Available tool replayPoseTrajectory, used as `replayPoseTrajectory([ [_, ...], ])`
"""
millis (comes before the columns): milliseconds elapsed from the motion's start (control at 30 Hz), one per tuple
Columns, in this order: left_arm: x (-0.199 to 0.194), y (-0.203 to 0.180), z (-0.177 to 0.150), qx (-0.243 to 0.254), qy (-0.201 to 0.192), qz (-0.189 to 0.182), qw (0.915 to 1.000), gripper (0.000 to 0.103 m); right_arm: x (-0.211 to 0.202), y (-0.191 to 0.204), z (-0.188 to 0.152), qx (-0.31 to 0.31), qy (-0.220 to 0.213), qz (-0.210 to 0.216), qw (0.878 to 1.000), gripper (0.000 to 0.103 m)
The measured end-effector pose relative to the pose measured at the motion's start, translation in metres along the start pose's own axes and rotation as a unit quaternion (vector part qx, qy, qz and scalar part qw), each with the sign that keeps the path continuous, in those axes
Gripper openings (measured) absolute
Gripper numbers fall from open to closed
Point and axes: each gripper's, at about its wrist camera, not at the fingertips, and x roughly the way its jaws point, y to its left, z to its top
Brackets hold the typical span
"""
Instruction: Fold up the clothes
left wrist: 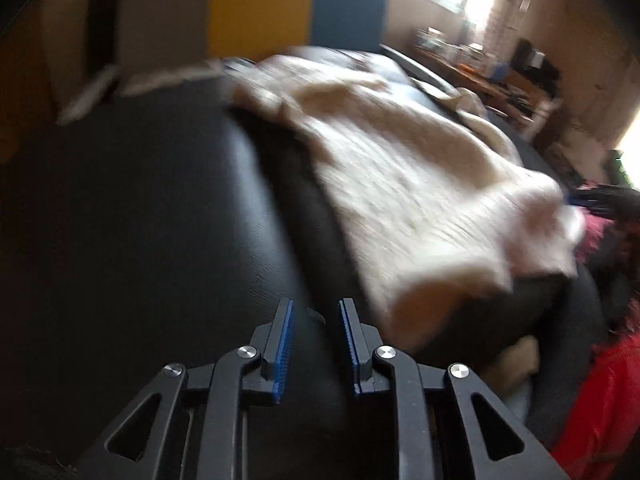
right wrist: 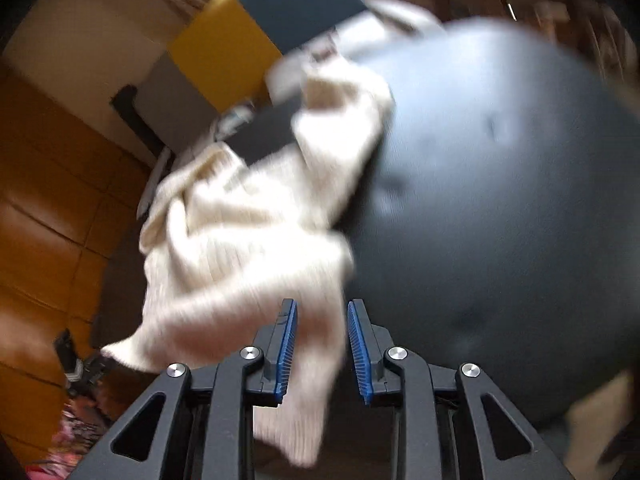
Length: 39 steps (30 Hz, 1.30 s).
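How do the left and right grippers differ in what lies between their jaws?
The left gripper has only the black surface between its jaws; the right gripper has the cream sweater hanging between its jaws. Both stand open, with blue pads.

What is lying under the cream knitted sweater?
The cream sweater lies on a black padded surface, which shows around it. One corner hangs past the edge, in the gap of the right gripper. Anything beneath the middle of the sweater is covered.
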Motion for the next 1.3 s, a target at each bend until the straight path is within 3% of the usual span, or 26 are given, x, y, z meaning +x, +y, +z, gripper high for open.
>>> replayPoseTrajectory([
  [100, 0.001, -0.010, 0.039, -0.007, -0.046, -0.015, 0.9988, 0.021, 0.022, 0.036, 0.030, -0.083, -0.003, -0.028, 0.996, 0.028],
  [167, 0.015, -0.026, 0.065, 0.006, -0.055, -0.019, 0.9983, 0.021, 0.047, 0.058, 0.044, -0.132, 0.007, -0.047, 0.990, 0.028],
  [300, 0.072, -0.071, 0.112, 0.051, -0.007, -0.014, 0.9986, 0.021, 0.113, 0.092, 0.066, -0.228, 0.046, -0.076, 0.970, 0.032],
  [400, 0.105, -0.089, 0.125, 0.080, 0.023, 0.014, 0.9965, 0.021, 0.146, 0.104, 0.079, -0.275, 0.071, -0.097, 0.954, 0.043],
  [500, 0.127, -0.101, 0.128, 0.106, 0.036, 0.055, 0.9922, 0.021, 0.178, 0.114, 0.097, -0.303, 0.089, -0.109, 0.943, 0.044],
  [567, 0.131, -0.099, 0.130, 0.092, 0.036, 0.046, 0.9941, 0.021, 0.197, 0.120, 0.107, -0.320, 0.104, -0.107, 0.936, 0.044],
  [633, 0.128, -0.095, 0.134, 0.072, 0.027, 0.012, 0.9970, 0.021, 0.214, 0.124, 0.109, -0.345, 0.140, -0.109, 0.922, 0.047],
  [700, 0.125, -0.092, 0.140, 0.066, 0.015, 0.000, 0.9977, 0.022, 0.232, 0.124, 0.104, -0.368, 0.188, -0.109, 0.904, 0.057],
  [733, 0.124, -0.090, 0.143, 0.068, 0.014, 0.005, 0.9976, 0.022, 0.235, 0.123, 0.102, -0.373, 0.194, -0.107, 0.901, 0.060],
  [800, 0.134, -0.085, 0.146, 0.066, 0.032, 0.012, 0.9972, 0.022, 0.235, 0.121, 0.100, -0.377, 0.186, -0.103, 0.902, 0.055],
  [867, 0.146, -0.081, 0.143, 0.058, 0.051, 0.016, 0.9969, 0.022, 0.231, 0.120, 0.102, -0.360, 0.176, -0.100, 0.911, 0.015],
  [900, 0.152, -0.079, 0.142, 0.053, 0.060, 0.017, 0.9967, 0.022, 0.229, 0.121, 0.101, -0.359, 0.170, -0.107, 0.911, 0.010],
  [1033, 0.153, -0.077, 0.133, 0.039, 0.047, 0.020, 0.9979, 0.022, 0.213, 0.126, 0.097, -0.380, 0.123, -0.136, 0.907, 0.010],
  [1167, 0.146, -0.077, 0.128, 0.023, 0.038, 0.022, 0.9988, 0.022, 0.176, 0.119, 0.113, -0.349, 0.027, -0.161, 0.923, 0.010],
  [1300, 0.143, -0.078, 0.122, 0.011, 0.034, 0.018, 0.9992, 0.022, 0.151, 0.101, 0.124, -0.295, -0.019, -0.159, 0.942, 0.010],
])
